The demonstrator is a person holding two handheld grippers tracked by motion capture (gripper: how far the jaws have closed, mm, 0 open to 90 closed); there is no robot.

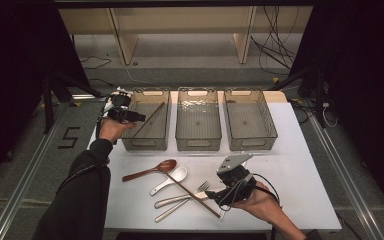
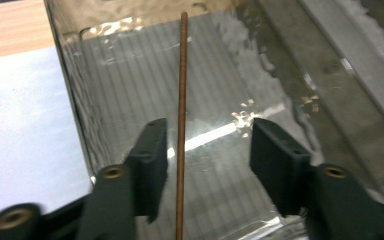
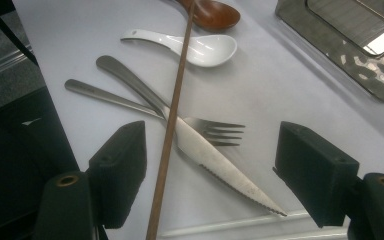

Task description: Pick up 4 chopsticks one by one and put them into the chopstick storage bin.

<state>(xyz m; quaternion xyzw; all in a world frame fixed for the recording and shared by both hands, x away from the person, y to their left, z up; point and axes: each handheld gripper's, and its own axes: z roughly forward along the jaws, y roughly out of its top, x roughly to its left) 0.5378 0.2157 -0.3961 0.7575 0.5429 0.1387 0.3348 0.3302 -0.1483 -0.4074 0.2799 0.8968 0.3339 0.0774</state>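
The thin brown wooden chopstick I am working with lies slanted inside the leftmost clear plastic bin, its far end up against the far wall; my left gripper hovers over it with jaws spread partway, the stick passing between them close to the left pad, neither pad pressing on it; I hold nothing there. My right gripper sits near the table's front edge, jaws wide apart over a second brown chopstick, a serrated steel knife and a steel fork; just beyond lie a white ceramic spoon and a dark wooden spoon.
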